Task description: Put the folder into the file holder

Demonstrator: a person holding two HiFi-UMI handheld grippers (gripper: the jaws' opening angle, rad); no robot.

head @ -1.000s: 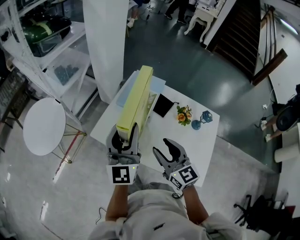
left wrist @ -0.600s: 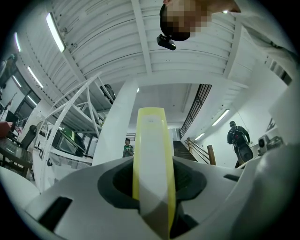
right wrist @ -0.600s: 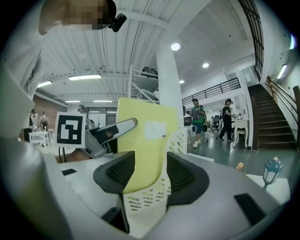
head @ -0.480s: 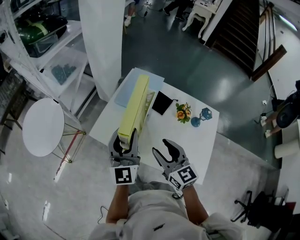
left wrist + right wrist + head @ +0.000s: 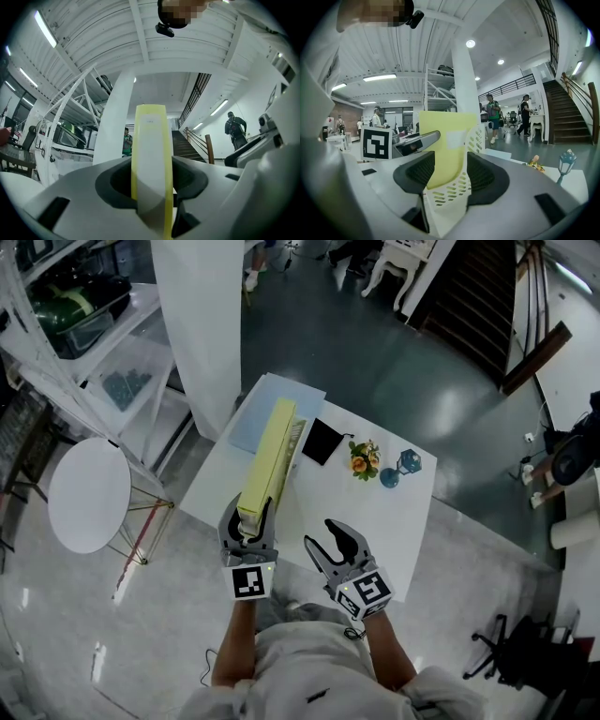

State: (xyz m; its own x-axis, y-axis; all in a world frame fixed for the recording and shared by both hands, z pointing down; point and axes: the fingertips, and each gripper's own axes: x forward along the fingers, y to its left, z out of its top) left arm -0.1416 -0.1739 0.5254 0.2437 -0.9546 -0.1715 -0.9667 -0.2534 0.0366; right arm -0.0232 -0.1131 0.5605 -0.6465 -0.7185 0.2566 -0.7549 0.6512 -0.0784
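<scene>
Left gripper [image 5: 249,517] ~level, forearm straight out, jaws just loosened w/ the tall yellow cardboard folder [image 5: 267,457] btwn them, pads off it. Folder's at the white slotted plastic file holder [image 5: 299,435]. Right gripper [image 5: 329,538] hovers alongside, jaws apart, empty.

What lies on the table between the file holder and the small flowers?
A flat black rectangle lies there, beside the file holder, apart from the flowers; the head view shows it.

Holder [image 5: 299,434] mostly hidden behind folder [image 5: 269,457] in head view; only slotted right wall shows. Folder's near end hidden between jaws of left gripper [image 5: 249,510], which have just been opening. Left gripper view: folder's lower end cut by bottom edge. Blue sheet [image 5: 265,397] partly covered by folder. Black item [image 5: 322,441] and blue ornament [image 5: 401,465] too small to identify. Person [image 5: 309,667] cut off at near edge.
</scene>
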